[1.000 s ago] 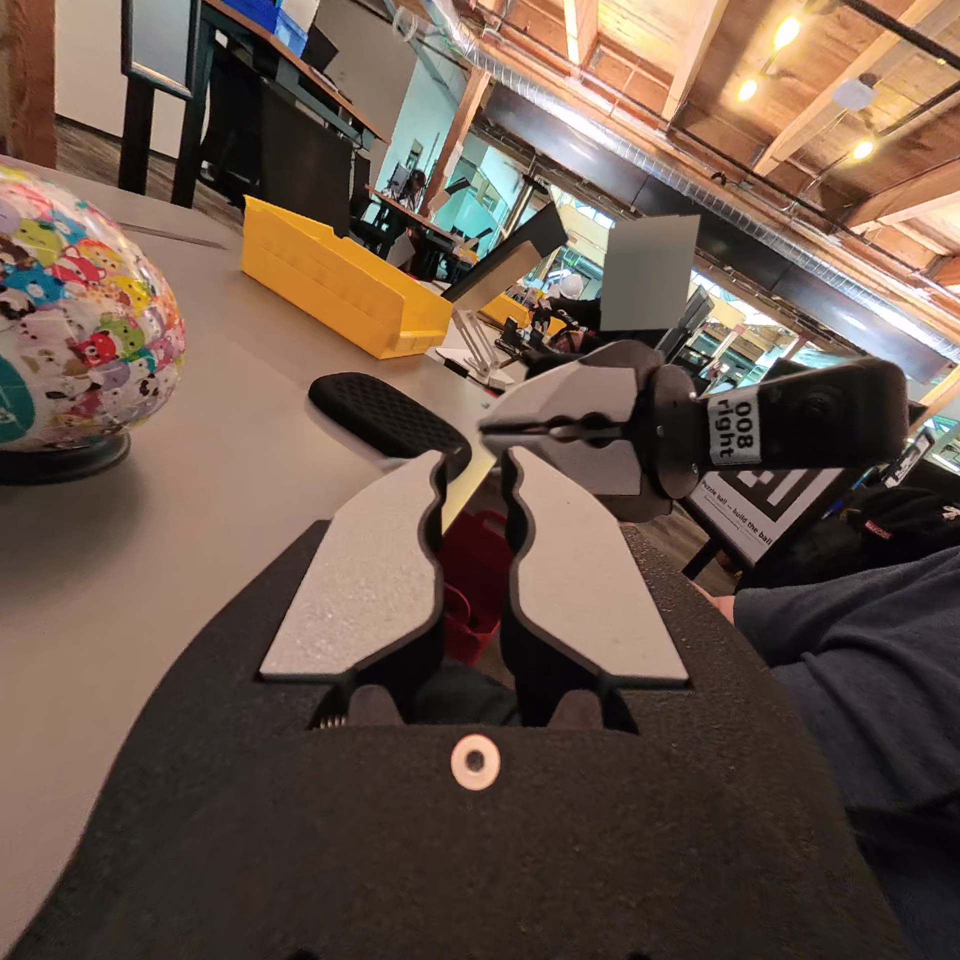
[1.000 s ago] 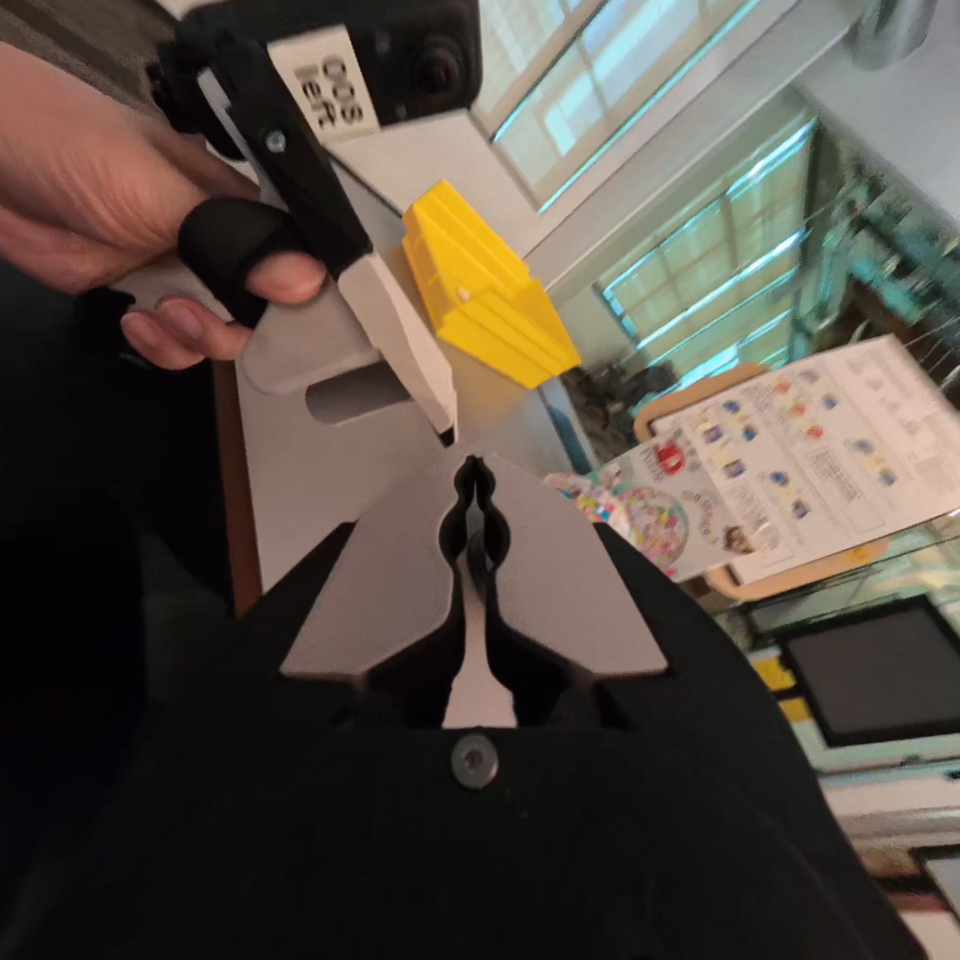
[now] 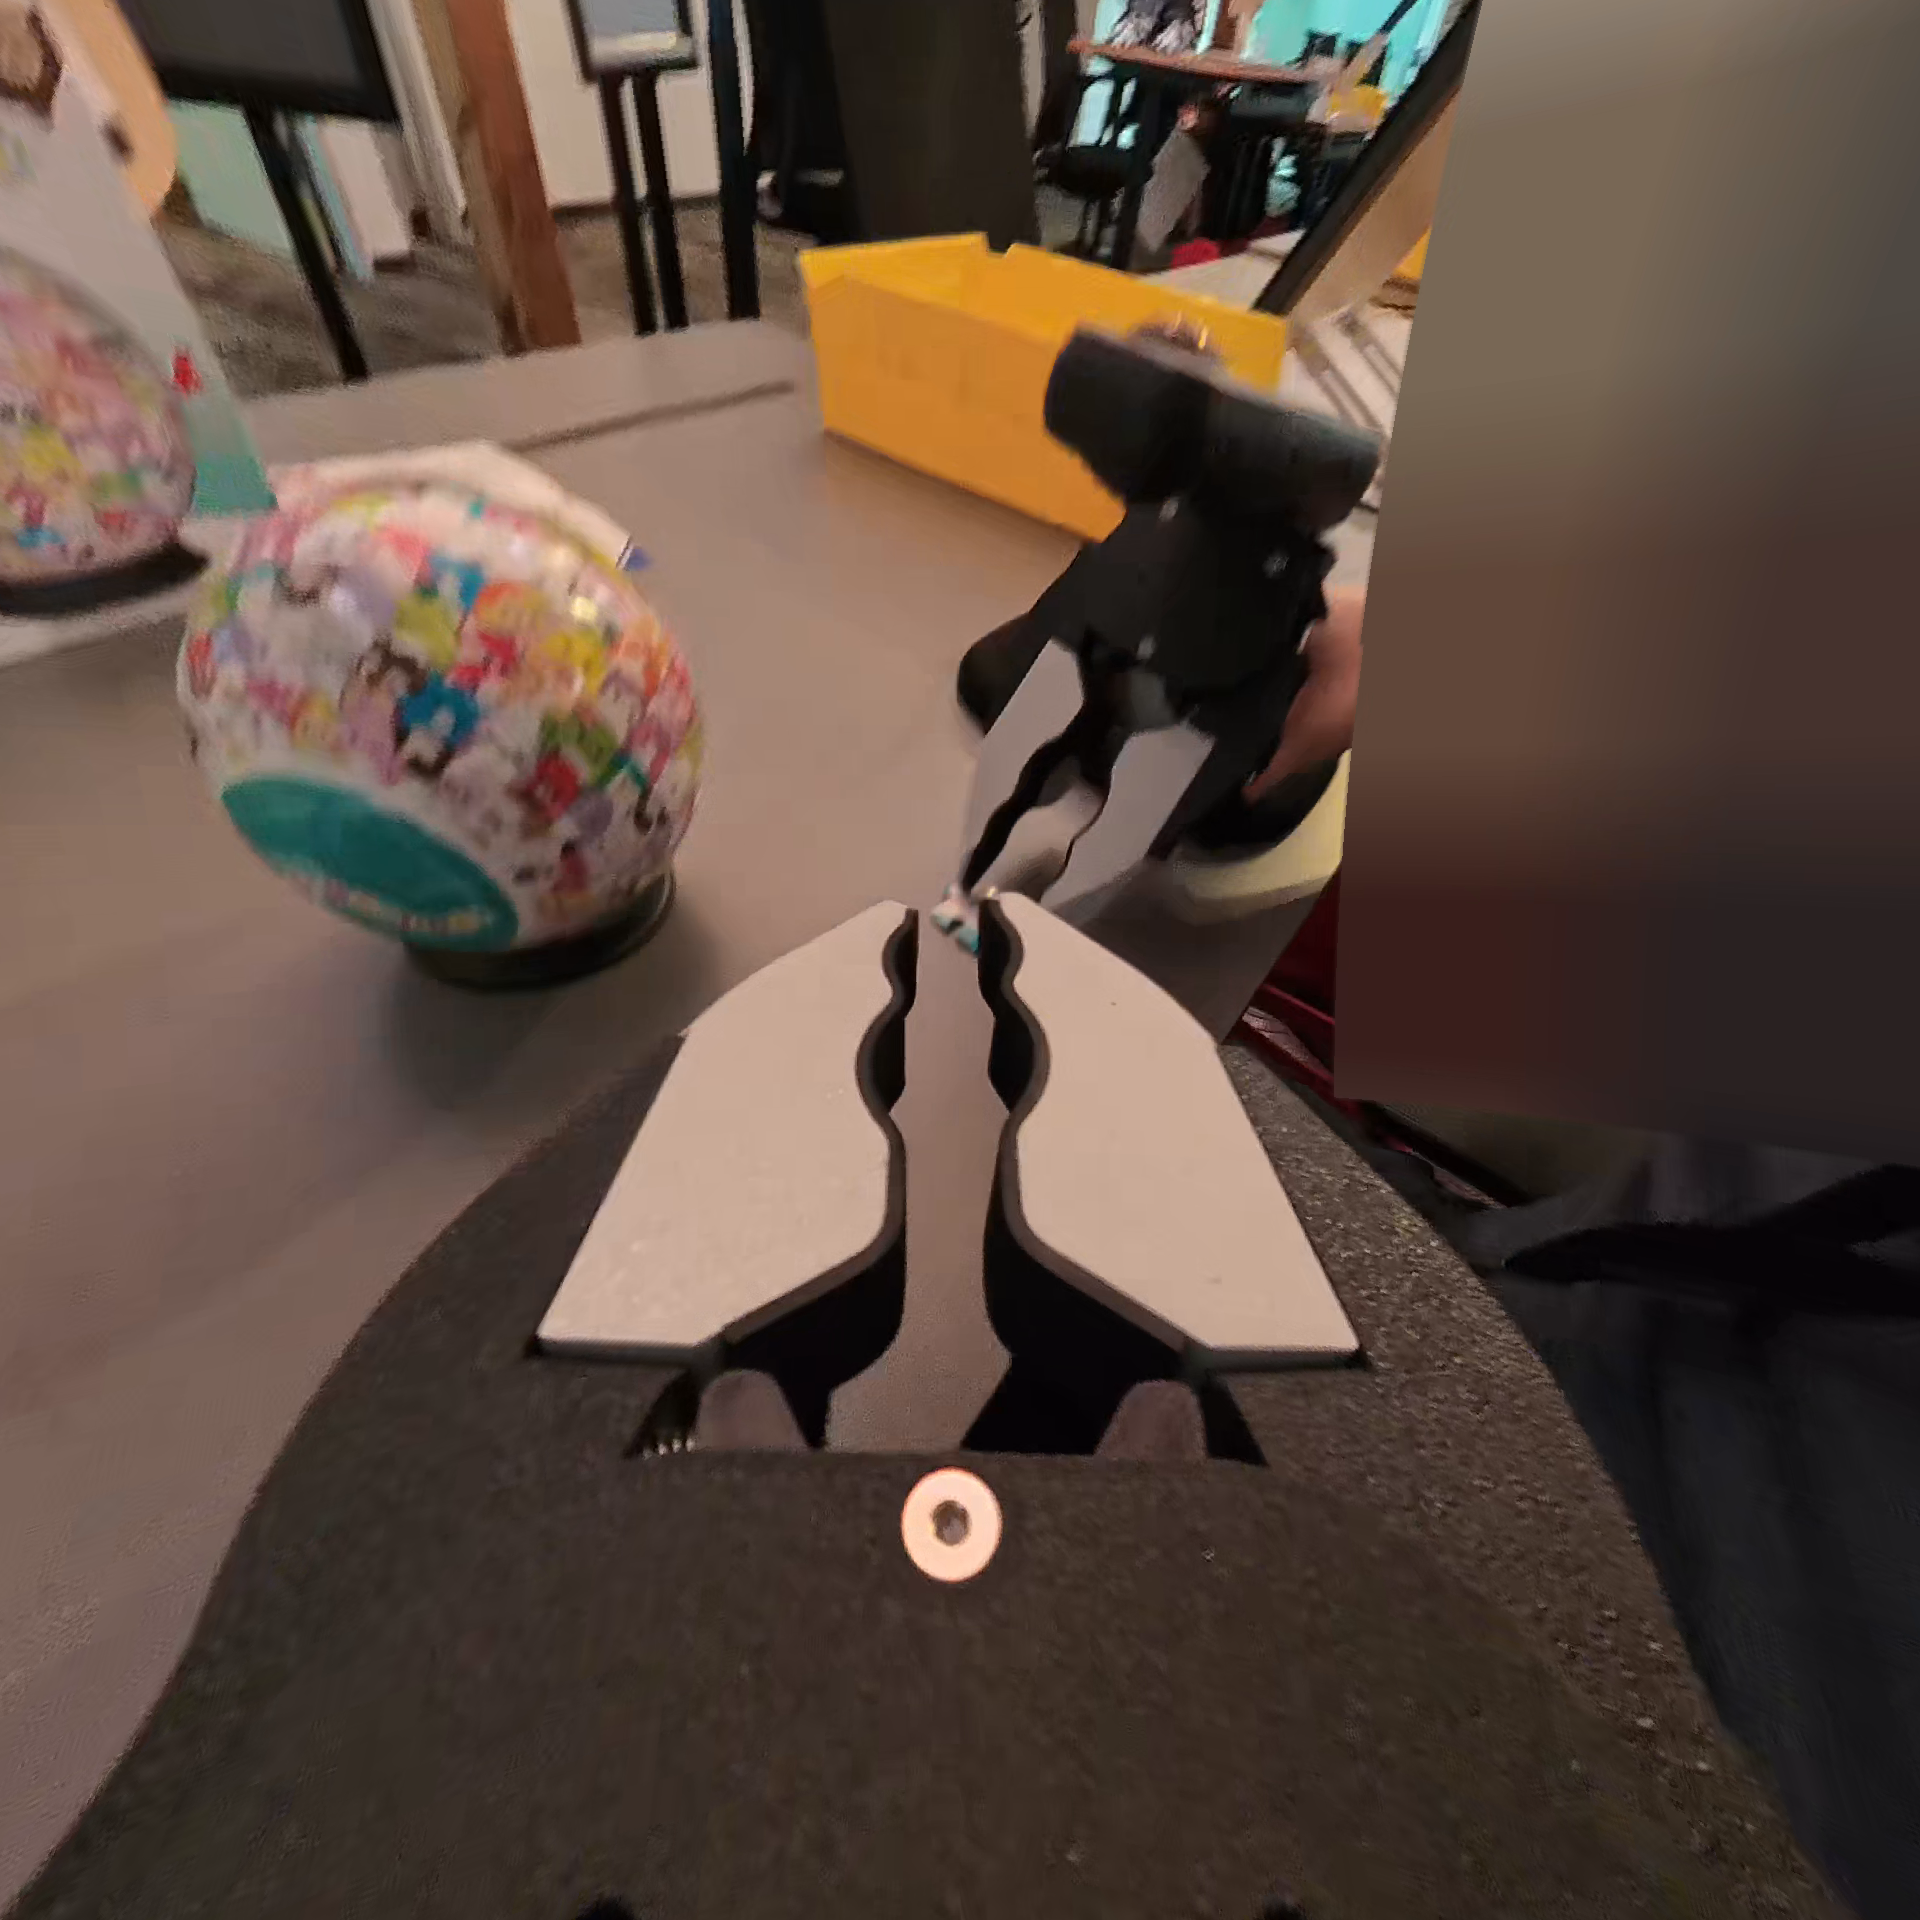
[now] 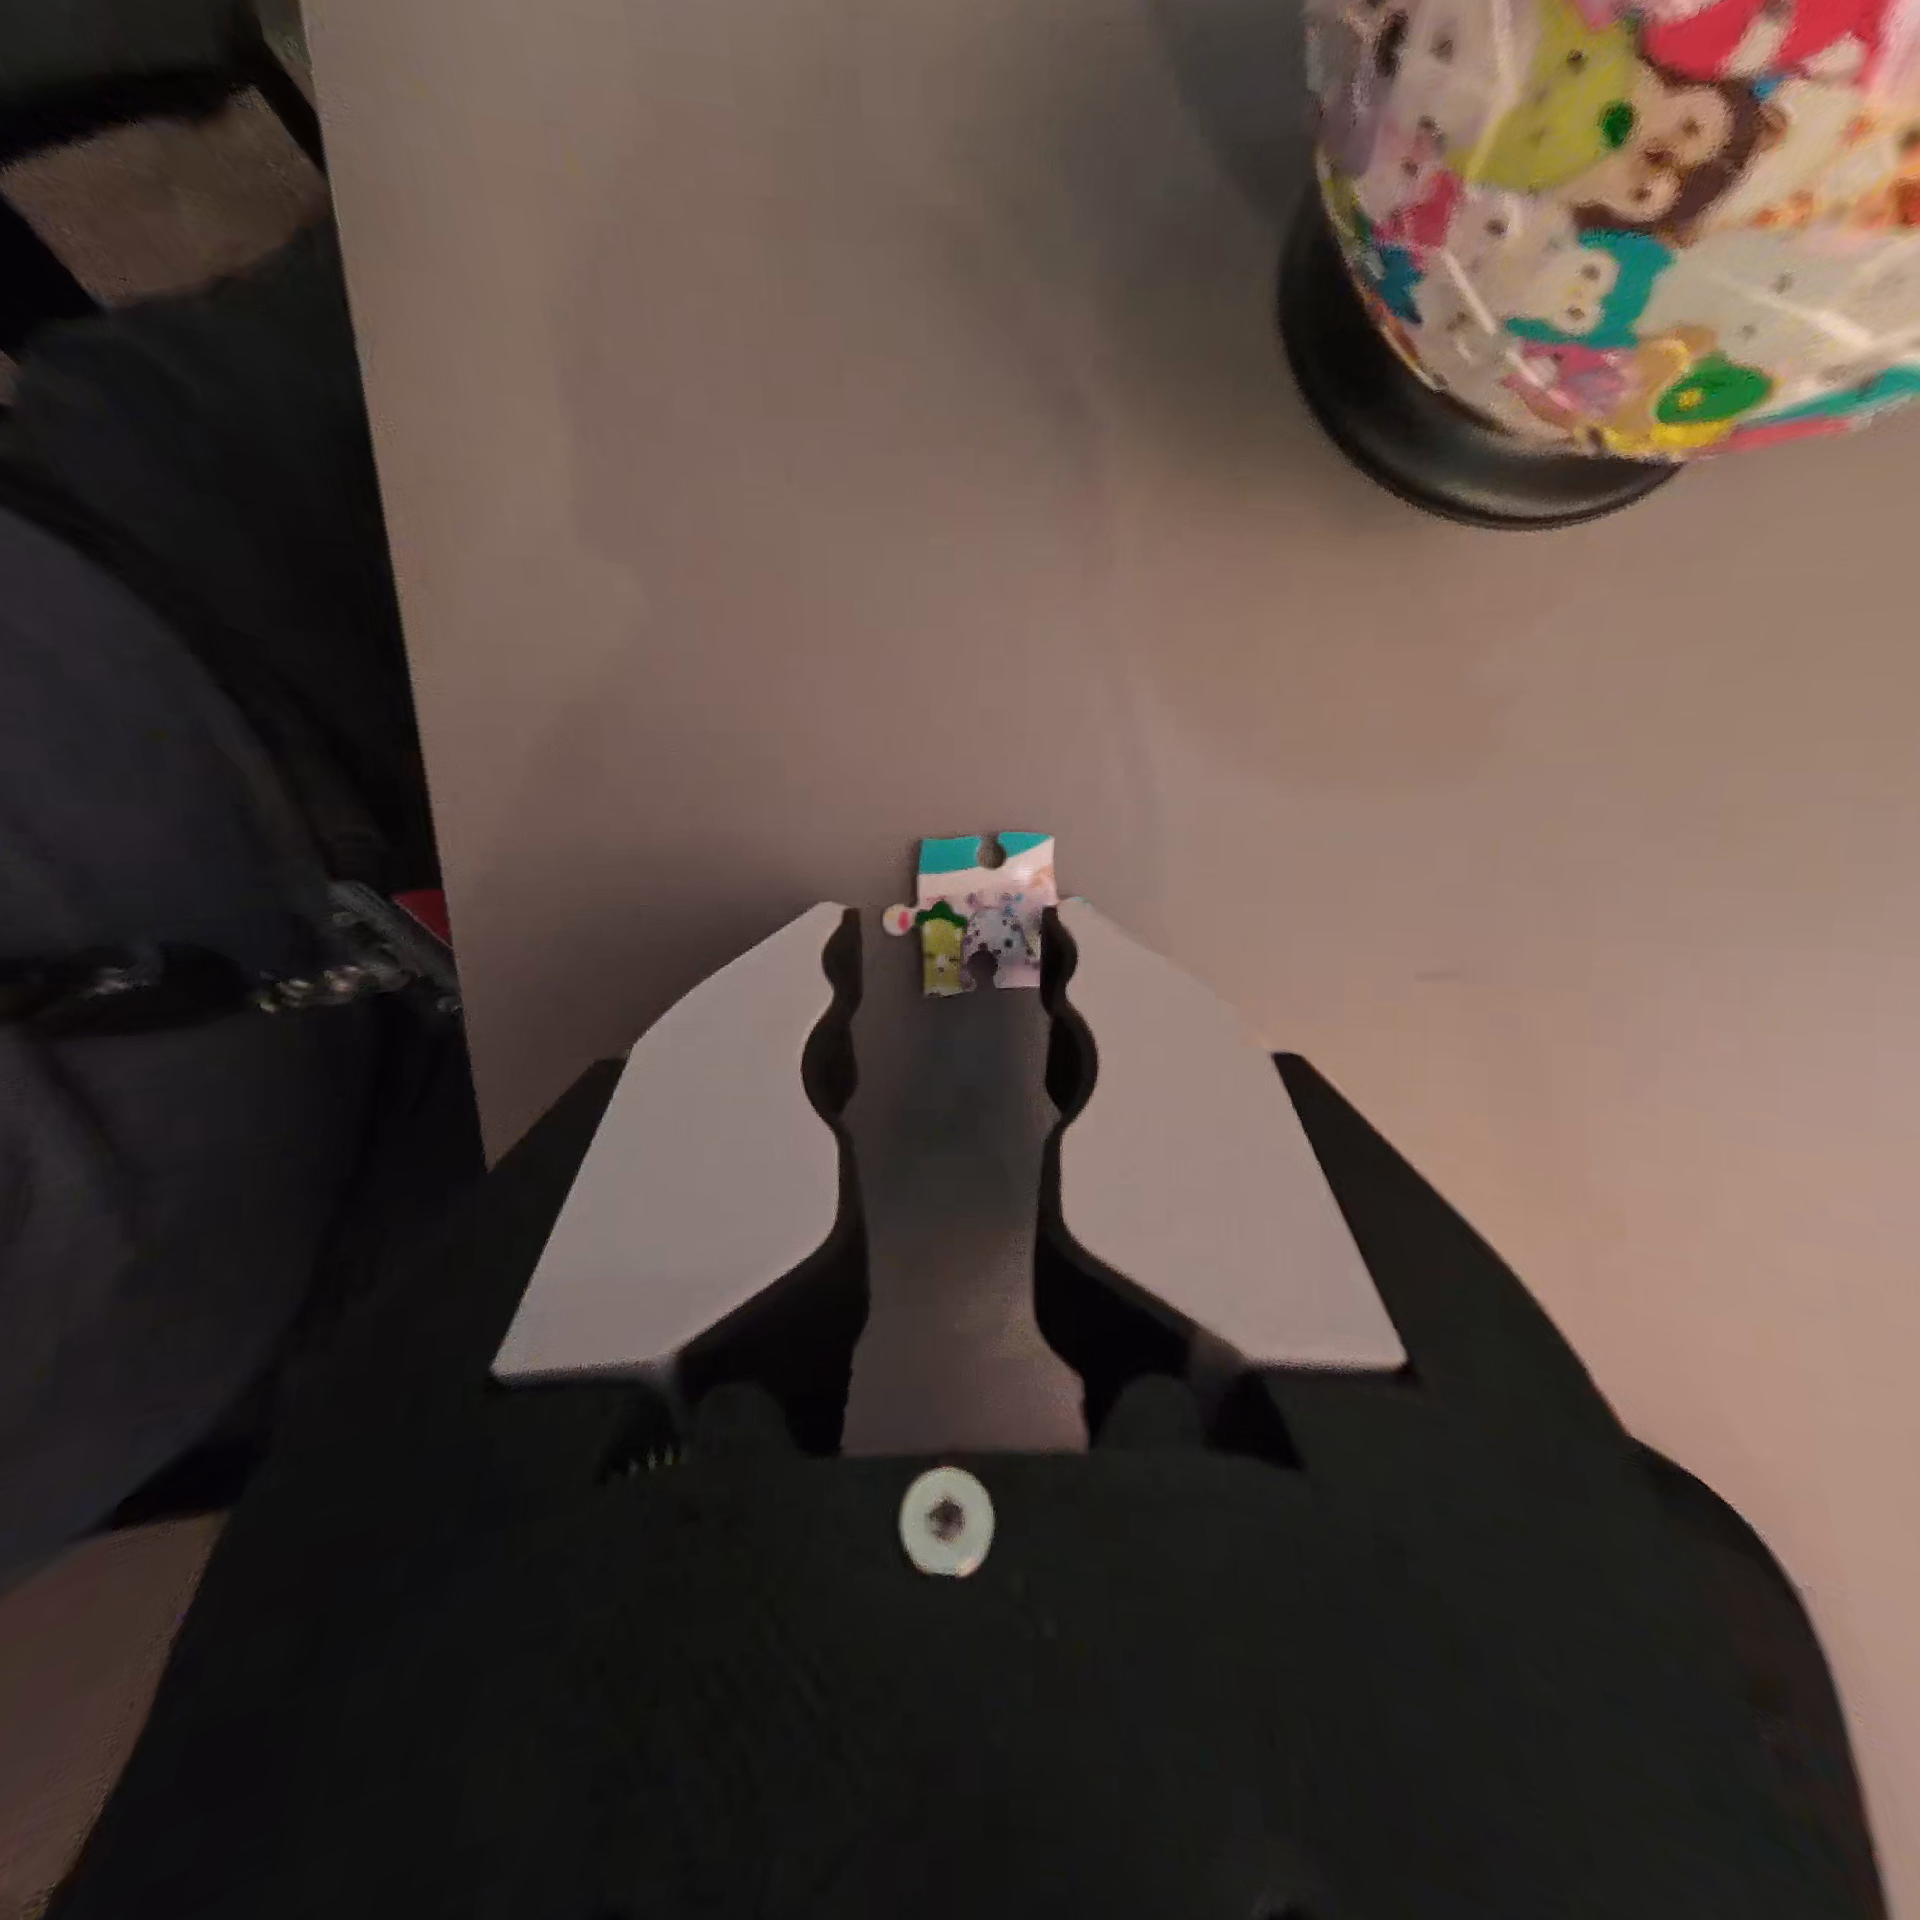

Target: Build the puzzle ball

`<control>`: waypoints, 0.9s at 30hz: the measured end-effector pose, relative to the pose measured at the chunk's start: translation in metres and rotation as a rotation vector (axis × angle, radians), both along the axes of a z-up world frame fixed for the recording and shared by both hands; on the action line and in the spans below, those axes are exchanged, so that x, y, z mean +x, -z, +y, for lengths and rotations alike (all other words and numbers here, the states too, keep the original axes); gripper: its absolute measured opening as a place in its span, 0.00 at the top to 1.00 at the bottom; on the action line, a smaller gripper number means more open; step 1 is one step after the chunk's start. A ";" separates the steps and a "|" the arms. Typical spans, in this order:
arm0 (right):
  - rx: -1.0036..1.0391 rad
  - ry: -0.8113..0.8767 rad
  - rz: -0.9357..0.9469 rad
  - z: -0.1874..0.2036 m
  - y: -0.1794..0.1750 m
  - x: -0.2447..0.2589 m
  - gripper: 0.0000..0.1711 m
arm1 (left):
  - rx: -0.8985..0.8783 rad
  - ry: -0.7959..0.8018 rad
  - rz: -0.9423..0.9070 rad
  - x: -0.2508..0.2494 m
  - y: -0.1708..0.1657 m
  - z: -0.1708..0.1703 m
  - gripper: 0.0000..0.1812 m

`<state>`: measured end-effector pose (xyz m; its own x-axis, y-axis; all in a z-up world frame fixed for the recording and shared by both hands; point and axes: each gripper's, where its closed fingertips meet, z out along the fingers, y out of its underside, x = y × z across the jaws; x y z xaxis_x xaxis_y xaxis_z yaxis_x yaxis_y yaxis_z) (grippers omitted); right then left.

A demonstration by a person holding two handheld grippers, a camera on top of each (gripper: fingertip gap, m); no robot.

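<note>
While the right gripper [image 4: 951, 920] points down at the grey table [image 4: 727, 520], a small puzzle piece [image 4: 982, 914] lies flat on the tabletop at the fingertips. The piece is printed with a teal band along its far edge and little cartoon animals below, and it sits in the gap between the two tips, closer to the right-hand finger [image 4: 1195, 1174] — the jaws stand parted wider than the piece, not pinching it. In the left wrist view the same gripper [image 3: 977, 894] comes in from the far side, tips down at the table, and the piece [image 3: 956, 920] shows as a teal-and-white speck under them.

The left gripper [image 3: 948, 914] hovers low over the table, its jaws narrowly parted with nothing between them; their tips sit just beside the piece.

The puzzle ball [image 3: 436, 717], covered in colourful animal figures with a teal patch low on its side, stands on a dark round base [image 3: 540, 951] to the left of both grippers. In the right wrist view the ball [image 4: 1621, 218] fills the upper right corner, well apart from the piece. A yellow bin [image 3: 966, 364] rests farther back on the table, and a printed box [image 3: 83, 416] picturing a similar ball stands at the far left — blurred.
</note>
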<state>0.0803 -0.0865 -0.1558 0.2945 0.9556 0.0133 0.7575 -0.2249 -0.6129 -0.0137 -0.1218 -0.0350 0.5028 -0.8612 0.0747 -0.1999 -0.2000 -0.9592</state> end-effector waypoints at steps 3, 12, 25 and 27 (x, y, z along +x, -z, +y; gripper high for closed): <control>0.127 0.021 0.005 0.004 0.002 -0.003 0.81 | 0.129 0.000 -0.021 0.008 -0.014 -0.005 0.94; 0.051 0.162 0.004 0.014 0.003 0.007 0.79 | 0.148 -0.129 -0.148 -0.010 -0.005 -0.050 0.96; -0.007 0.493 0.029 0.018 -0.001 0.013 0.67 | 0.068 -0.160 -0.075 -0.030 0.003 -0.051 0.96; 0.056 0.508 0.038 0.022 -0.009 0.018 0.70 | 0.067 -0.168 -0.045 -0.037 0.008 -0.046 0.96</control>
